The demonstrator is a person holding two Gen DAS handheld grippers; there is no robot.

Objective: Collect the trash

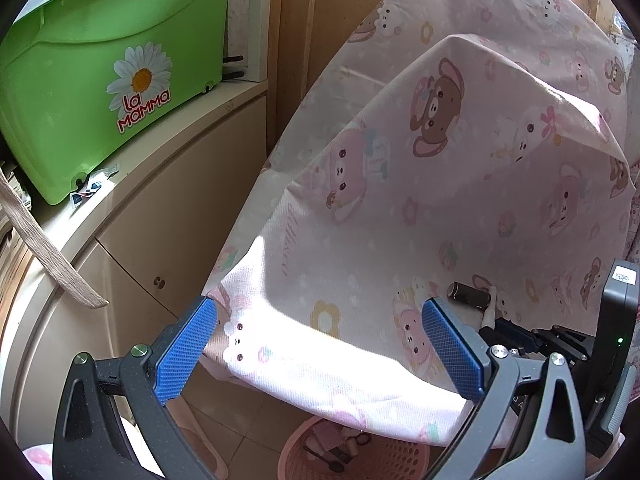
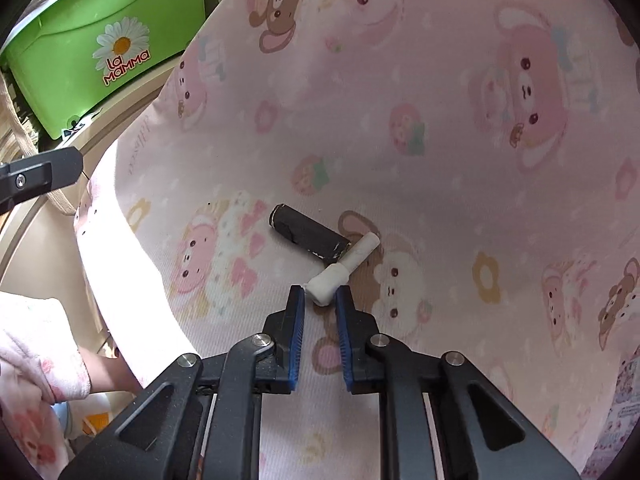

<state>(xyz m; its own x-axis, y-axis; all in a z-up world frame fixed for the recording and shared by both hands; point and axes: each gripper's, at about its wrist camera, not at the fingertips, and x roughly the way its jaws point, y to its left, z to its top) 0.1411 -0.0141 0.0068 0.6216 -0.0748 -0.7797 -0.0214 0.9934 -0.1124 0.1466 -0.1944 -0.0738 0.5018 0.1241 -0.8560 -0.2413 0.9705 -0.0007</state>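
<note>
Right gripper (image 2: 320, 300) nearly closed, fingertips flanking the near end of white tube (image 2: 346, 270); firm grip or not, cannot tell. Tube lies on pink cloth (image 2: 440, 140), long axis running away up-right, far end touching black roll (image 2: 308, 234) lying crosswise. Left gripper (image 1: 320, 344) wide open, empty, farther off at the cloth edge. Pink basket (image 1: 384, 464) sits below, green box (image 1: 100, 80) beyond.

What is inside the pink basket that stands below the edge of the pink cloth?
The pink basket holds a few small dark items, too blurred to identify. The pink cloth and left gripper cover most of it.
</note>
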